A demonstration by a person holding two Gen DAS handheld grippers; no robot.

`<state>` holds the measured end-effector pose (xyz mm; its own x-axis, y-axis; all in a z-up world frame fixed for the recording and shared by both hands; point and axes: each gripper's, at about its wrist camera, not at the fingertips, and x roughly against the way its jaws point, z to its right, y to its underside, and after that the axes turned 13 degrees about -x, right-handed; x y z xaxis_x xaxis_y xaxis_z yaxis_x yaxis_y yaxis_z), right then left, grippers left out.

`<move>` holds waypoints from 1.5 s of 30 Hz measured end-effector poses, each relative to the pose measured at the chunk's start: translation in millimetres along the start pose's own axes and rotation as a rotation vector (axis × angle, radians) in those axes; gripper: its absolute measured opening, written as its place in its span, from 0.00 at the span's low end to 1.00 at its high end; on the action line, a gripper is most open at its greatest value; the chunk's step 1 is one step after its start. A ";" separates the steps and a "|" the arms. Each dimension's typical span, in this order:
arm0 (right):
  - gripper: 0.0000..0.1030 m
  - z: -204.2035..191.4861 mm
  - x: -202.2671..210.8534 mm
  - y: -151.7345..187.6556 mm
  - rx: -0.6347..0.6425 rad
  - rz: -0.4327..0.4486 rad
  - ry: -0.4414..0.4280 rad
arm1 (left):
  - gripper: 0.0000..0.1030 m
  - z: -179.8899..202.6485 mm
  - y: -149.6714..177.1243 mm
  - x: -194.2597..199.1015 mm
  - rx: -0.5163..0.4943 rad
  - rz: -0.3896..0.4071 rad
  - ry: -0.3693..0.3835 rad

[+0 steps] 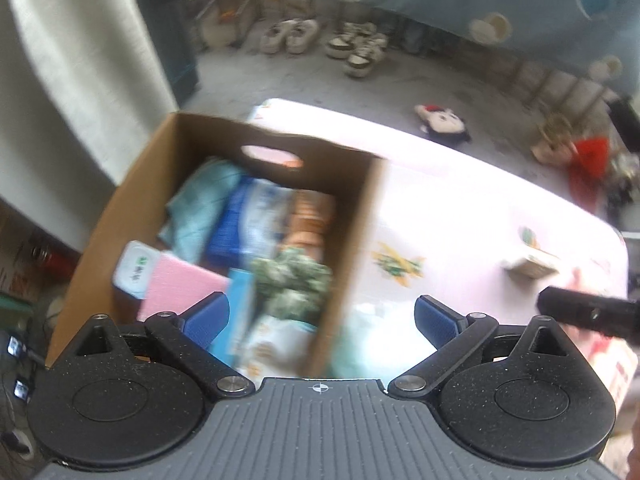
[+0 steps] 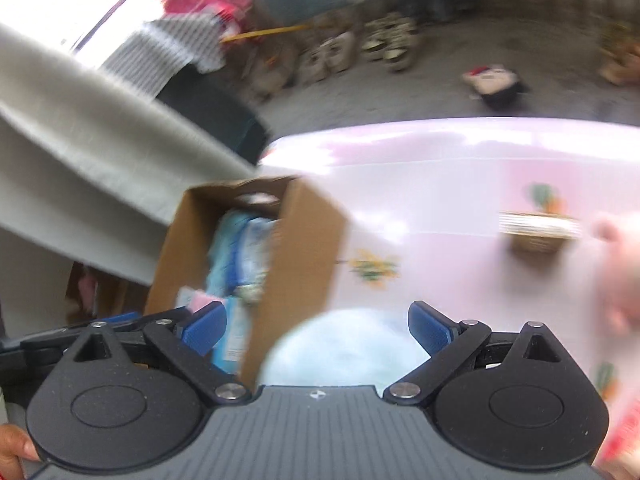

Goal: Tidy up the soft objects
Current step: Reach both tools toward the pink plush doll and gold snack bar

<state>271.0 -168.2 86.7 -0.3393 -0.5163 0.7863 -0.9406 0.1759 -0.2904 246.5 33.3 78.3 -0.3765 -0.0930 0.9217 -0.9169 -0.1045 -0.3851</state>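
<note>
Box [image 1: 352,216] sits at the left end of the pink table [image 1: 460,200], open top, handle slot in the far wall. It is packed: teal cloth [image 1: 200,208] at the far left, blue-white pack [image 1: 256,220] beside it, orange item [image 1: 312,216] to the right, pink pad [image 1: 180,288] and a green-white bundle [image 1: 292,280] nearer. Frames are smeared, so finer labels cannot be read.

A pale blue soft item [image 2: 344,344] lies on the table just right of the box, near edge. In the right wrist view it fills the space between the blue pads [image 2: 428,328]; they do not visibly press it. A small basket [image 2: 536,232] stands well apart to the right.

Judgement: the step is fetching that pale item for the box. To do it well, come down over its middle, close on a thick fold rather than a loose edge, lift clear of the box's right wall, then release over the free gap, not on the rim.

Left gripper [image 1: 320,312]: jaws spread wide, nothing between them, tilted steeply down over the box's near right corner. Right gripper [image 2: 316,324]: jaws also apart, not clamping, angled down at the table beside the box; a hand [image 2: 12,448] shows at its lower left.

On the floor [image 1: 360,92] beyond lie a doll [image 1: 444,120] and shoes [image 1: 288,34].
</note>
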 end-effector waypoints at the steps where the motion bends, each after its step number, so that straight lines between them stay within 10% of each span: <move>1: 0.62 14.4 11.7 -2.2 -0.020 0.018 0.012 | 0.97 14.8 -1.0 2.2 -0.014 -0.002 0.007; 13: 0.62 184.3 81.0 -75.0 -0.149 0.166 0.133 | 0.98 203.0 -17.7 -34.2 -0.077 -0.070 0.146; 22: 0.59 268.2 25.5 -135.4 -0.179 0.026 0.089 | 0.97 284.3 -21.1 -90.1 -0.085 -0.117 0.139; 30: 0.22 323.2 -20.9 -127.8 -0.522 -0.119 0.023 | 0.95 300.6 -10.1 -112.5 -0.082 -0.173 0.126; 39: 0.21 344.0 -35.8 -78.0 -0.843 -0.265 -0.102 | 0.95 286.9 -6.6 -113.7 -0.054 -0.189 0.097; 45: 0.23 332.2 -15.3 -82.2 -0.703 -0.300 -0.044 | 0.95 281.6 -4.9 -115.5 -0.043 -0.195 0.093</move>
<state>357.3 -453.2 -82.6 -0.0813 -0.6568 0.7497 -0.7832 0.5073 0.3595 331.7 -234.3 -39.2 -0.2001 0.0164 0.9796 -0.9777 -0.0689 -0.1985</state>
